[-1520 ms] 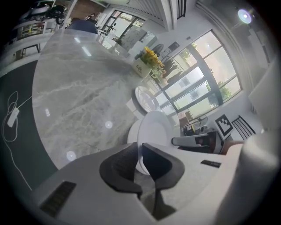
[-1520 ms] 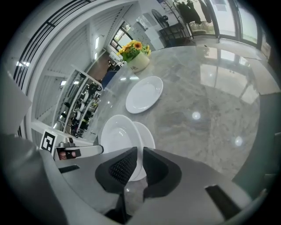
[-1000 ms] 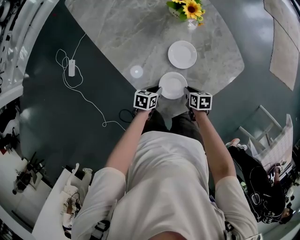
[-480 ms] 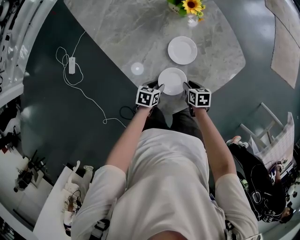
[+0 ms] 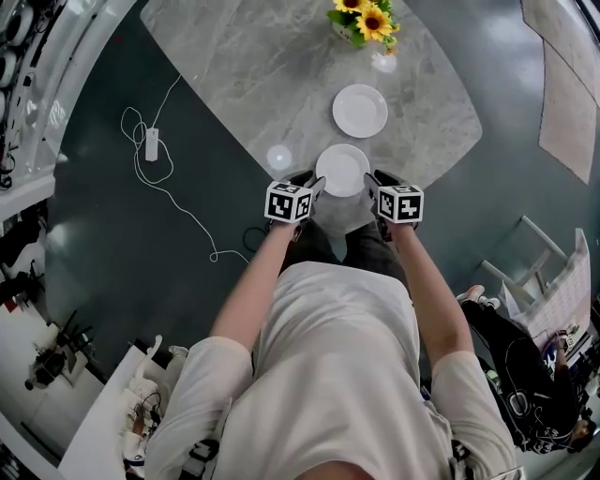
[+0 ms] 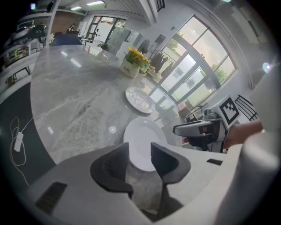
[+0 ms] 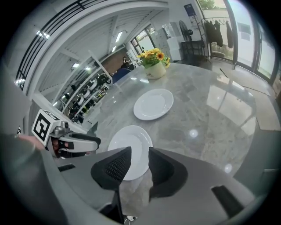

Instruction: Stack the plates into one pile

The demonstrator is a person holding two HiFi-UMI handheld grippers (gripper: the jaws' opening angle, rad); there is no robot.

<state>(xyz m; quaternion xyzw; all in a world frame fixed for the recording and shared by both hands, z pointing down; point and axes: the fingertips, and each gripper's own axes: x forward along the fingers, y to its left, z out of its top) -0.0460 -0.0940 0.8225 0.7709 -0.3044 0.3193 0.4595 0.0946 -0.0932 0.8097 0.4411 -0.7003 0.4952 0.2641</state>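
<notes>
Two white plates lie on the grey marble table [image 5: 253, 66]. The near plate [image 5: 343, 170] [image 6: 142, 136] [image 7: 129, 140] rests at the table's near edge. The far plate [image 5: 360, 111] [image 6: 139, 99] [image 7: 153, 104] lies a little beyond it, apart from it. My left gripper [image 5: 316, 186] [image 6: 139, 151] is at the near plate's left rim and my right gripper [image 5: 372, 184] [image 7: 139, 156] at its right rim. Both sets of jaws are opening. The plate's rim shows in each gap, and no pad presses on it.
A pot of sunflowers [image 5: 361, 21] stands at the table's far side with a small glass [image 5: 384, 62] beside it. A white cable with a power strip [image 5: 152, 143] lies on the dark floor at the left. Another person [image 5: 534, 375] sits at the lower right.
Both grippers stay at the near plate's two sides. The plates lie where they were; only the head camera's view has shifted a little.
</notes>
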